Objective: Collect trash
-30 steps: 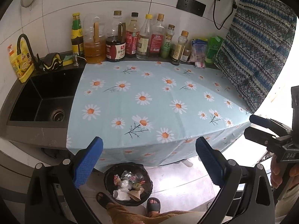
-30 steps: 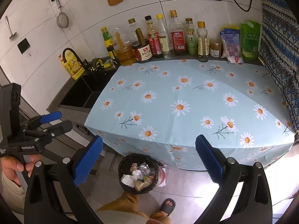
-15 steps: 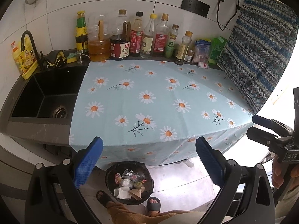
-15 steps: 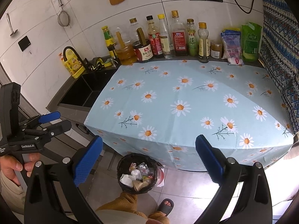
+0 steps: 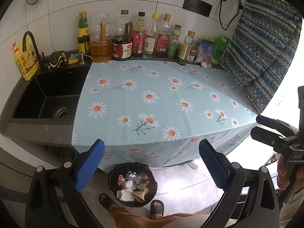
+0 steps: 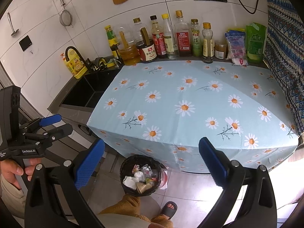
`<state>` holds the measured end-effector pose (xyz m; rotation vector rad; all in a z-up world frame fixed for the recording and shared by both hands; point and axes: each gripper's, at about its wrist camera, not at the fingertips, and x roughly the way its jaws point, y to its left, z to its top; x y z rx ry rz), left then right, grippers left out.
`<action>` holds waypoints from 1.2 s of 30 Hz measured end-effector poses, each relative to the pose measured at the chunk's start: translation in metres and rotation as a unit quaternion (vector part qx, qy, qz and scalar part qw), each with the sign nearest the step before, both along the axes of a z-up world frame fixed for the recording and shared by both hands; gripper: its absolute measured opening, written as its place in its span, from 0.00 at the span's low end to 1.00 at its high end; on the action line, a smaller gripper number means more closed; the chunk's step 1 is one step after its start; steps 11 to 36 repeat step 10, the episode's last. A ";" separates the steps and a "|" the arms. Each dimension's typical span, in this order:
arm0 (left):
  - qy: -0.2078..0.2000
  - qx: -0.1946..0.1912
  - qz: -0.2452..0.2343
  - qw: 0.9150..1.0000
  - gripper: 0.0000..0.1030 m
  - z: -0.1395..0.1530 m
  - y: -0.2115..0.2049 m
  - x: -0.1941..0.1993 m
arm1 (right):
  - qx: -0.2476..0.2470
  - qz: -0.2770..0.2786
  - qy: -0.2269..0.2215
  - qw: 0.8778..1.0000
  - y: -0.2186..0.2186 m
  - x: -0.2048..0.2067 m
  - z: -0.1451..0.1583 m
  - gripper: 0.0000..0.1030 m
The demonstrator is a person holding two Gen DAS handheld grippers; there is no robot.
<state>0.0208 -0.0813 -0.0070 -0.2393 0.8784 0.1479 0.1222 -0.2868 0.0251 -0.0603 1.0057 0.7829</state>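
The trash (image 5: 133, 186) sits in the bin (image 5: 114, 176) at six o'clock, below the cloth (image 5: 152, 98). You've drawn back slightly; both grippers (image 5: 151, 163) (image 6: 151, 163) stay spread, empty. Counter looks cleared, so collecting seems finished.

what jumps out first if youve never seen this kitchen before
The daisy-print tablecloth covering the counter dominates both views, with a row of sauce bottles along the tiled wall behind it. On the floor below its front edge stands a black trash bin holding wrappers and paper, framed by the open left gripper.
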 end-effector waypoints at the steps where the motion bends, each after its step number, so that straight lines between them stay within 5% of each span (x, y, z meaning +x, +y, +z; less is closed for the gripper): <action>1: 0.000 0.001 0.000 1.000 0.94 0.000 0.000 0.000 | 0.000 0.000 0.001 1.000 0.000 0.000 0.000 0.95; 36: -0.001 0.002 0.000 1.000 0.94 0.002 0.000 -0.001 | 0.002 0.000 0.003 1.000 -0.001 -0.003 0.000 0.95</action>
